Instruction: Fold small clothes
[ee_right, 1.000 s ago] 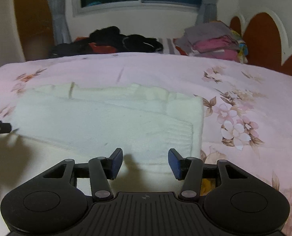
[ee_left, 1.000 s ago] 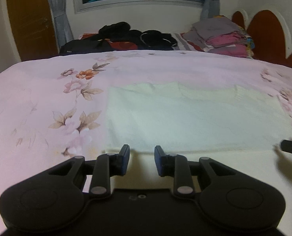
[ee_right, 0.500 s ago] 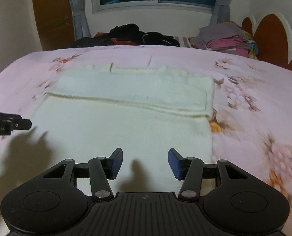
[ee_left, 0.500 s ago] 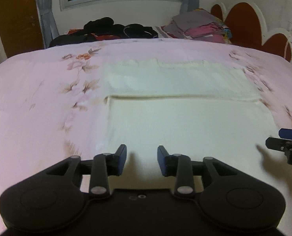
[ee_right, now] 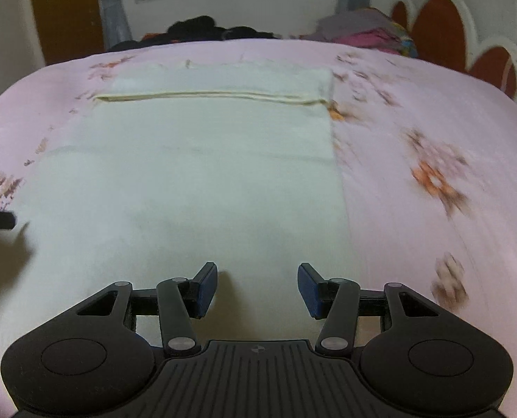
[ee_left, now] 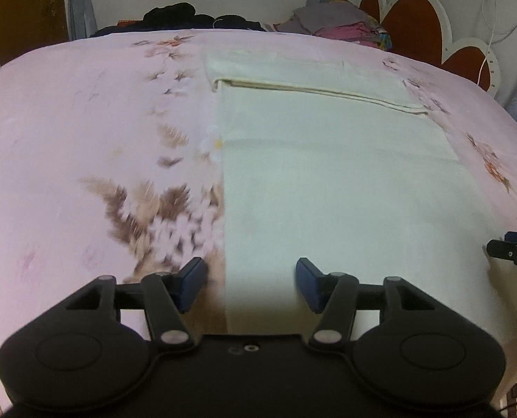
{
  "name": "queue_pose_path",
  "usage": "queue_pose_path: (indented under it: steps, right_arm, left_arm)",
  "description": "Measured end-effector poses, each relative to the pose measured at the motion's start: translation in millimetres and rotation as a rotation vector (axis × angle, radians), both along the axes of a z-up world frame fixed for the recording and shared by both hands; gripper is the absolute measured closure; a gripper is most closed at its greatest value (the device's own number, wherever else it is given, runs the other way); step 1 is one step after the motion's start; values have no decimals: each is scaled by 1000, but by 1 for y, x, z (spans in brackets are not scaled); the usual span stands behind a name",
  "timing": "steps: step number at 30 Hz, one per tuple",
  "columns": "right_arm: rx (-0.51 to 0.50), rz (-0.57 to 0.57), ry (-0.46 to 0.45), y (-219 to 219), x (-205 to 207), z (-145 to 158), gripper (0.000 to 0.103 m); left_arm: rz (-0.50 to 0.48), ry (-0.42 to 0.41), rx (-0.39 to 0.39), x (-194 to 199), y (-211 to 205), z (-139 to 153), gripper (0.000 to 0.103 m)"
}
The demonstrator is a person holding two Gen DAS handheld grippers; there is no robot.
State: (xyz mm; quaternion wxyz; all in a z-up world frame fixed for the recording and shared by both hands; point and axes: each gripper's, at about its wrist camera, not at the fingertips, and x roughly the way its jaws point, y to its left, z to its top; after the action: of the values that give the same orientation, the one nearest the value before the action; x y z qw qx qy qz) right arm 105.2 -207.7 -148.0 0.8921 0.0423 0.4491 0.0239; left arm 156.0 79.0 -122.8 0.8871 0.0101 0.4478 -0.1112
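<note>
Though beneath parted jaws, cream garment (ee_left: 328, 188) ungripped.

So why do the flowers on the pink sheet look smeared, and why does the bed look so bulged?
Left wrist view: motion blur smears the brown flower print on the pink floral bedsheet; the cream knitted garment stays fairly sharp. Right wrist view: the orange flowers streak too, and the black tongs cast hard shadows on the garment. In both views the fisheye lens bows the bed.
</note>
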Motion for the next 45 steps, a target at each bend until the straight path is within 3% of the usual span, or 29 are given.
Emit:
queue_pose_path:
  steps: [4, 13, 19, 21, 25, 26, 28, 31, 38, 45]
  right_arm:
    - [-21, -40, 15, -6, -19, 1, 52]
    - [-17, -115, 48, -23, -57, -4, 52]
    - [43, -146, 73, -29, -73, -6, 52]
    - [69, -144, 79, -28, -76, -6, 52]
    - [106, -146, 84, -27, -78, -6, 54]
    - [120, -144, 87, -28, -77, -6, 68]
    - [148, -147, 92, -29, -76, -5, 76]
    - [172, -138, 95, -29, -74, -3, 93]
    - [199, -119, 7, -30, -63, 23, 95]
    - [222, -119, -121, -42, -7, 54, 95]
  left_arm:
    - [-33, -3, 18, -18, 3, 0, 52]
    - [-60, 63, -30, -50, 6, -10, 57]
    - [-40, 98, -69, -60, 10, -13, 58]
    - [-40, 105, -80, -62, 8, -13, 62]
    - [-48, 128, -115, -63, 8, -14, 83]
    - [-49, 132, -127, -63, 8, -14, 88]
    - [-54, 132, -136, -62, 7, -13, 92]
    - [-65, 119, -157, -61, 7, -10, 95]
    - [-59, 11, -223, -41, 8, 22, 96]
    - [-25, -102, -275, 16, 3, 51, 96]
